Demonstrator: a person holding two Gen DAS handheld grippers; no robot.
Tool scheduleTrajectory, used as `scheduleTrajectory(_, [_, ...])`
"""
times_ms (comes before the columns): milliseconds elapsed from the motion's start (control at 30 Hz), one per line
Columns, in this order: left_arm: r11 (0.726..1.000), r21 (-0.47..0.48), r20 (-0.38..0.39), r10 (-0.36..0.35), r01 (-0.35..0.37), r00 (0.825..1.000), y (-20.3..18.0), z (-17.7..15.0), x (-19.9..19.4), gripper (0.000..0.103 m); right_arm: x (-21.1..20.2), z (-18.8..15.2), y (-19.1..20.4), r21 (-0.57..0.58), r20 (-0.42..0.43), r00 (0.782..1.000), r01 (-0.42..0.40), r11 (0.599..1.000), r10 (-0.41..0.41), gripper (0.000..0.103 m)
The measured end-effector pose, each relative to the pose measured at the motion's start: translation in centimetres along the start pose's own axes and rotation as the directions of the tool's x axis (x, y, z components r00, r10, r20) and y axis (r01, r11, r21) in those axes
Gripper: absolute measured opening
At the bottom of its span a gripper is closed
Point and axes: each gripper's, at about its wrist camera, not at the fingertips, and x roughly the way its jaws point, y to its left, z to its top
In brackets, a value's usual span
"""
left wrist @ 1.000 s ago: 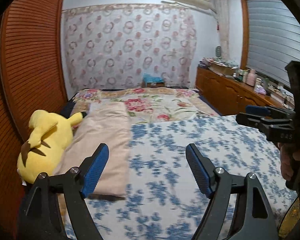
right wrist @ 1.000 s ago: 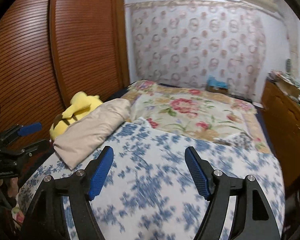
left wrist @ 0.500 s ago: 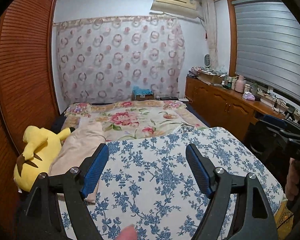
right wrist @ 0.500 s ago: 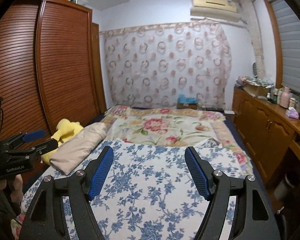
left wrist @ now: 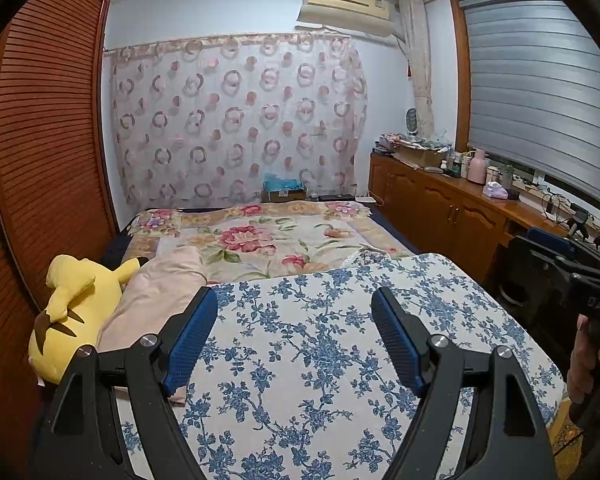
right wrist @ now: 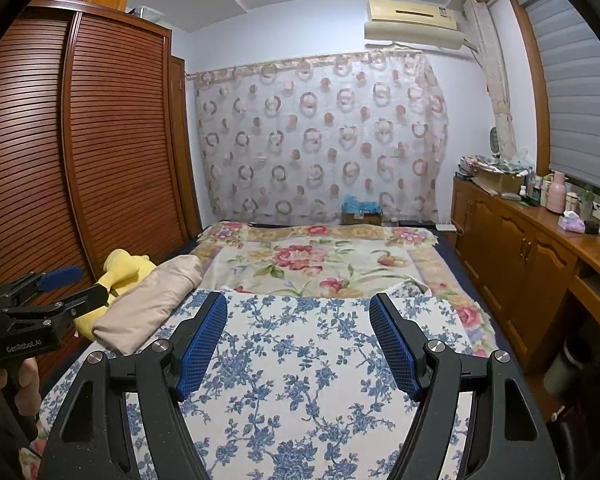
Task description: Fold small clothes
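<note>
We hold both sets of fingers wide apart and empty above the blue-flowered cloth [left wrist: 340,344], which lies flat on the bed [left wrist: 268,236] directly beneath and ahead of them. No small garment shows anywhere in either view, so this spread cloth is, in our judgement, the piece to fold, or the surface to fold on; we cannot tell which. To do the step well, we would lower the left gripper [left wrist: 294,336] and right gripper [right wrist: 298,338] onto the two near corners, pinch only the top layer, and keep the edge taut and level between them. The beige folded cloth [right wrist: 148,304] and yellow plush toy [left wrist: 72,312] sit to the left of the fingers, clear of the work. Compared with a second ago, both views now look higher and further back, taking in ceiling and air conditioner [right wrist: 412,24], and the blur has gone.
</note>
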Motion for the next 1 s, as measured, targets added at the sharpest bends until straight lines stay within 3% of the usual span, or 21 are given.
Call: scheduleTrajectory(1000, [1.000,-0.017,0.017,0.023,-0.023,1.000,0.50,0.14,-0.25,0.080,-0.08,0.24,-0.99,-0.007,0.002,1.000,-0.007,1.000,0.007,0.075])
